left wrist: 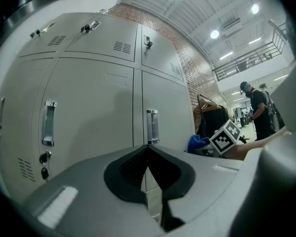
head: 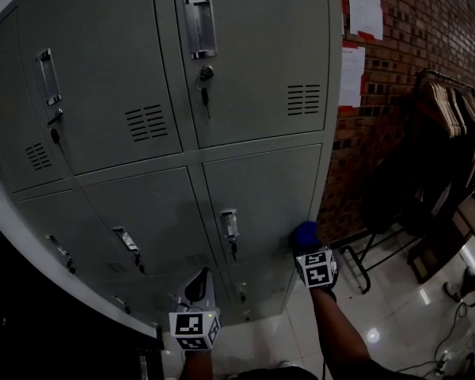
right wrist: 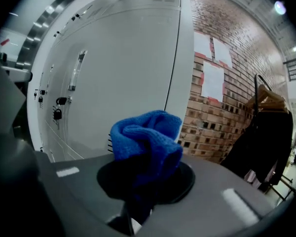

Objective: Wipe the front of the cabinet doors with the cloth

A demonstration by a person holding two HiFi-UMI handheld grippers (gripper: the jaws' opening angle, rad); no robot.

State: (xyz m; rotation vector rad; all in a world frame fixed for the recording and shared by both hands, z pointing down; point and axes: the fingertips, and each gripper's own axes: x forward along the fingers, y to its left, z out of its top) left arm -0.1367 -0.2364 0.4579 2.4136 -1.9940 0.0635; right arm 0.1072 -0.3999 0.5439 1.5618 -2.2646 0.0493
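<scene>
Nearest hangs the left gripper (left wrist: 148,168), jaws pressed together on nothing, while the right gripper (right wrist: 147,179) clamps the blue cloth (right wrist: 147,141), bunched upright ahead of its jaws, with the lower cabinet door (head: 261,188) close in front, so this gripper is the nearer one.

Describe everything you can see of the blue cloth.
The cloth is bright blue, thick and fuzzy like terry, bunched into a crumpled wad. The right gripper clamps its lower part, folds bulging above the jaws. It sits by the lower right cabinet door; whether they touch is unclear.
</scene>
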